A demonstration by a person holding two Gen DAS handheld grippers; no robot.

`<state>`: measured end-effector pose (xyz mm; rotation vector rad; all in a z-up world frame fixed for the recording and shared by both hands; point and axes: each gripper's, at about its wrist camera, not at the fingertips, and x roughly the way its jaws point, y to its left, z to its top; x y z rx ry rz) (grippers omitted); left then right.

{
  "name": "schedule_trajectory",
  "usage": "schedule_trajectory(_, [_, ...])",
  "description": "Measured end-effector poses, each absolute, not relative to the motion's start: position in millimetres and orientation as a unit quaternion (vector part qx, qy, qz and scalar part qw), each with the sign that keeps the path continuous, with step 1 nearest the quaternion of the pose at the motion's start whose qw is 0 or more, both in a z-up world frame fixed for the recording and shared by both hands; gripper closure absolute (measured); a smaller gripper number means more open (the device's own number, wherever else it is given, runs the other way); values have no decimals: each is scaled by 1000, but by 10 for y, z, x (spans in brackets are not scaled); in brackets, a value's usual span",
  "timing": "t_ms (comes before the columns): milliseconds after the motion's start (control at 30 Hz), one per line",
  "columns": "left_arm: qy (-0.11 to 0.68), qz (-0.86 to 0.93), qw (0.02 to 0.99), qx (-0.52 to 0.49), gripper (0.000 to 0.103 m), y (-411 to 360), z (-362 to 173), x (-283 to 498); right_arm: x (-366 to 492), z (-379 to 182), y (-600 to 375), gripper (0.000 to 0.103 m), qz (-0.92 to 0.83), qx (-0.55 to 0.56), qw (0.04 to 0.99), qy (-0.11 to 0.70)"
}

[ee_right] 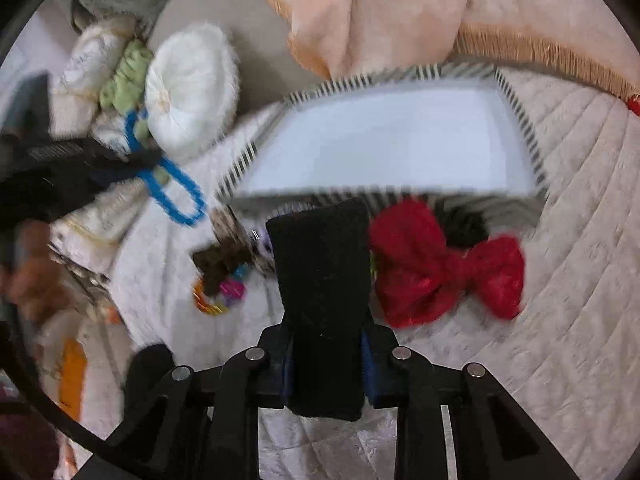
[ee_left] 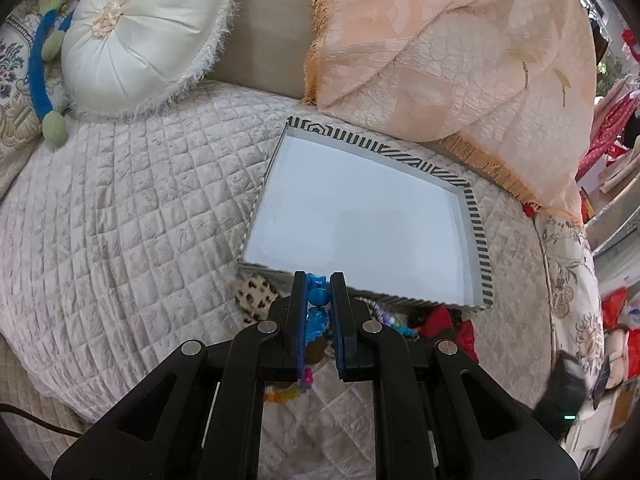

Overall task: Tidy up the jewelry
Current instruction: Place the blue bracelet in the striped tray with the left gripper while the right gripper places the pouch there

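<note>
My left gripper (ee_left: pixel 319 280) is shut on a blue bead necklace (ee_left: pixel 318 298), held just before the near rim of the striped tray (ee_left: pixel 476 216). The same necklace hangs as a blue loop (ee_right: pixel 176 192) from the left gripper in the right wrist view. My right gripper (ee_right: pixel 322 216) is shut on a black velvet pad (ee_right: pixel 320 288), near the tray's front edge (ee_right: pixel 384 194). A pile of pieces lies in front of the tray: a red bow (ee_right: pixel 444 268), a black piece (ee_right: pixel 460 224), a brown piece (ee_right: pixel 224 260), colourful beads (ee_right: pixel 224 292) and a leopard-print piece (ee_left: pixel 254 294).
The tray sits on a quilted bed cover (ee_left: pixel 140 200). A round white cushion (ee_left: pixel 140 36) is at the back left and a peach fringed throw (ee_left: pixel 460 52) lies behind the tray. A green and blue soft toy (ee_left: pixel 44 60) is at the far left. The right wrist view is motion-blurred.
</note>
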<state>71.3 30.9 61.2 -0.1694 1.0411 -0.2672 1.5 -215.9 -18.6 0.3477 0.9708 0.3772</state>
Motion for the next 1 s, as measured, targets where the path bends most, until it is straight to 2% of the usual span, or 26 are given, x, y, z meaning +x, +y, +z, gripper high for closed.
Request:
schedule_trajectory(233, [497, -123, 857, -62, 93, 47, 541, 1038, 437, 204, -2577, 78, 138, 194, 876, 420])
schedule_trajectory(467, [513, -103, 850, -61, 93, -86, 261, 1520, 1135, -169, -2821, 78, 76, 202, 861, 460])
schedule_trajectory(700, [546, -69, 834, -47, 93, 35, -205, 1707, 1251, -430, -2963, 78, 36, 174, 859, 481])
schedule_trajectory(800, [557, -57, 827, -44, 93, 83, -334, 1687, 1284, -413, -2893, 65, 51, 163, 860, 481])
schedule_trajectory(833, [559, -57, 826, -45, 91, 94, -356, 1674, 1285, -404, -2882, 61, 52, 162, 860, 480])
schedule_trajectory(900, [561, -62, 824, -47, 82, 115, -366, 1644, 1254, -356, -2872, 61, 50, 157, 864, 475])
schedule_trajectory(967, [556, -59, 828, -50, 57, 149, -333, 1593, 1201, -328, -2930, 61, 48, 157, 867, 470])
schedule_trajectory(1000, [549, -57, 832, -59, 54, 186, -296, 1549, 1164, -306, -2944, 61, 47, 159, 868, 468])
